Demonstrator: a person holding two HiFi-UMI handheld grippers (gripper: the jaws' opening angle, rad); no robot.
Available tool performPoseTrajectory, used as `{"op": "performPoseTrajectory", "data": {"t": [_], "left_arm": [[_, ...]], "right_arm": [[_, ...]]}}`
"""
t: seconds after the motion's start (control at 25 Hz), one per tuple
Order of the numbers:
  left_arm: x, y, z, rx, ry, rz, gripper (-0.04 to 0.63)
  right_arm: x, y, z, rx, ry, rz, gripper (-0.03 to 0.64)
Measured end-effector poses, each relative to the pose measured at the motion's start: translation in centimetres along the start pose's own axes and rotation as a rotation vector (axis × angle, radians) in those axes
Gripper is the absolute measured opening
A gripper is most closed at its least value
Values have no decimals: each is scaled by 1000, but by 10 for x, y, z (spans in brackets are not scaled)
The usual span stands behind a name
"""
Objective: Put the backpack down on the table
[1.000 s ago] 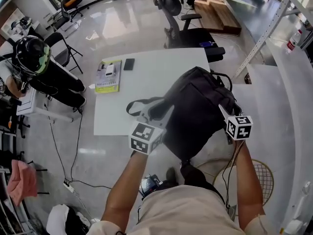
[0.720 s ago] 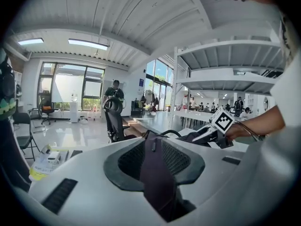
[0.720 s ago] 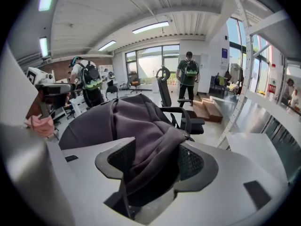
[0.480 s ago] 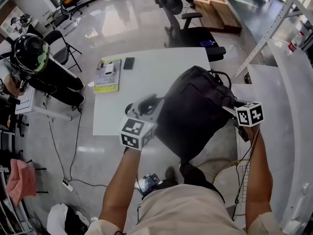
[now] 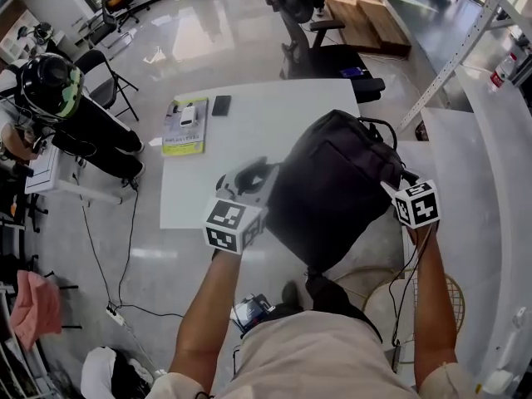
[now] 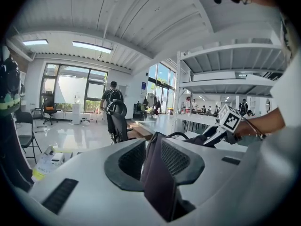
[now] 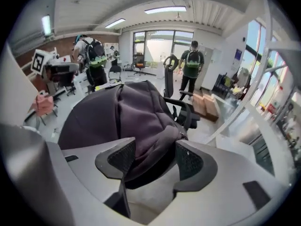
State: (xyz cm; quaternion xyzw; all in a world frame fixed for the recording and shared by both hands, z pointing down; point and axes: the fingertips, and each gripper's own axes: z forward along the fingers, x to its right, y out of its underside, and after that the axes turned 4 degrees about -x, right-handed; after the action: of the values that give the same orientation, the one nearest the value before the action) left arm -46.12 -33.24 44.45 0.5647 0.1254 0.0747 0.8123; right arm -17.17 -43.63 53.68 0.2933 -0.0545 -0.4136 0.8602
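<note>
The dark backpack [image 5: 332, 191] hangs tilted between my two grippers, over the near right corner of the white table [image 5: 258, 127] and partly past its edge. My left gripper [image 5: 263, 175] is shut on a dark shoulder strap [image 6: 157, 182] at the bag's left side; the strap runs straight down between its pads [image 6: 175, 158]. On the bag's right side my right gripper [image 5: 391, 186] is shut on a bunched fold of the fabric [image 7: 150, 149]. In the right gripper view the backpack [image 7: 117, 117] fills the middle.
On the table's far left lie a yellow-green booklet with a white box [image 5: 184, 127] and a black phone [image 5: 220, 105]. An office chair [image 5: 332, 56] stands behind the table. A helmeted person [image 5: 50, 90] is at the left, metal shelving [image 5: 470, 40] at the right, a racket [image 5: 445, 298] on the floor.
My left gripper has shifted a little left with the strap. The right gripper has rolled, its marker cube swinging out to the right and back. The backpack stays held between both.
</note>
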Motion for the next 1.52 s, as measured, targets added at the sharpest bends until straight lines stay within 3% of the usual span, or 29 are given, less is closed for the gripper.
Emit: {"op": "performPoseTrajectory", "data": {"t": [0.12, 0.16, 0.2, 0.68, 0.72, 0.76, 0.8, 1.04, 1.52], "left_arm": [[17, 0, 9, 9, 33, -5, 104], [22, 0, 13, 7, 46, -4, 104], [27, 0, 15, 4, 58, -2, 104], [69, -29, 2, 52, 148, 76, 100], [72, -34, -4, 69, 152, 86, 98], [77, -41, -12, 87, 157, 97, 97], [81, -46, -20, 104, 161, 108, 94], [100, -69, -76, 177, 171, 178, 81], [145, -84, -173, 255, 186, 275, 72]], "right_arm": [[16, -25, -44, 219, 445, -241, 238], [15, -36, -59, 290, 538, -312, 238], [10, -43, -66, 336, 562, -337, 238], [-55, -39, -95, 444, 341, -200, 231], [-62, -42, -103, 467, 322, -190, 192], [-71, -44, -111, 491, 303, -182, 80], [-79, -47, -120, 514, 281, -175, 46], [-141, -65, -165, 605, 128, -189, 31], [-234, -69, -239, 675, -111, -233, 25]]}}
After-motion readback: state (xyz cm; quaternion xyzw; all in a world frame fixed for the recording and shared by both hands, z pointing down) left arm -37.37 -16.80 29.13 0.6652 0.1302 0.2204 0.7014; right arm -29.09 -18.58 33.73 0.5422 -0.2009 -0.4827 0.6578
